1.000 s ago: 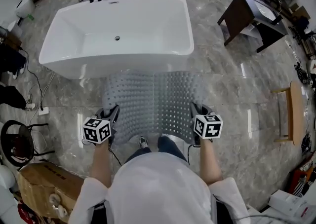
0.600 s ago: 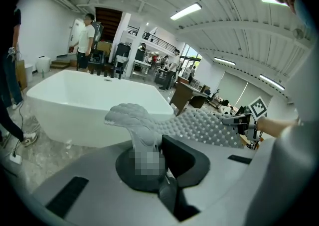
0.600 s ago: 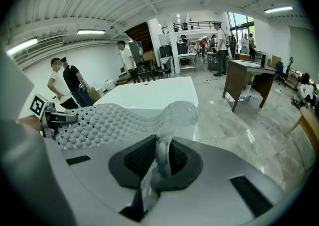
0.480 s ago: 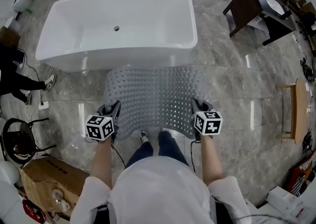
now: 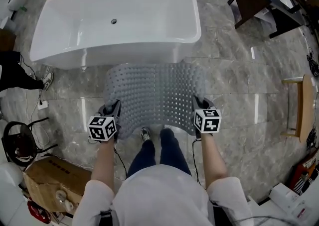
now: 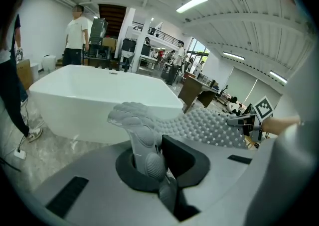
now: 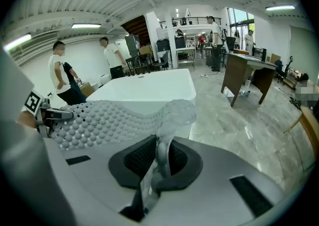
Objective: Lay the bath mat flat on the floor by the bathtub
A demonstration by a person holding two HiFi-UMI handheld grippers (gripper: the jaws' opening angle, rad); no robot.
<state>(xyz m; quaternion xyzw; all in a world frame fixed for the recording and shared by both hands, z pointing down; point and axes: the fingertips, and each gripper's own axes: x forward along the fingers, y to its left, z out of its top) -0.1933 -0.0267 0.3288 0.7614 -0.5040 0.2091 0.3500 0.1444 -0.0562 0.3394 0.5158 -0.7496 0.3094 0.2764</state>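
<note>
- My left tool (image 5: 113,110) is pressed together on the mat's (image 5: 155,93) near left corner, and the edge bunches up between the jaws.
- My right tool (image 5: 198,106) pinches the near right corner in the same way.
- The mat spans from one tool to the other and runs ahead of both toward the tub (image 5: 119,16). Its far edge is close by the tub's side and its near edge is held off the floor (image 5: 234,85).
- If I push forward while lowering, I think the far edge could ride up the tub wall or fold under.
- My shoe (image 5: 145,132) sits just behind the tools, under the near edge, so the mat could land on it and hump.
- Letting go with one tool first would likely skew the mat, and the crumpled corners may stay curled.
</note>
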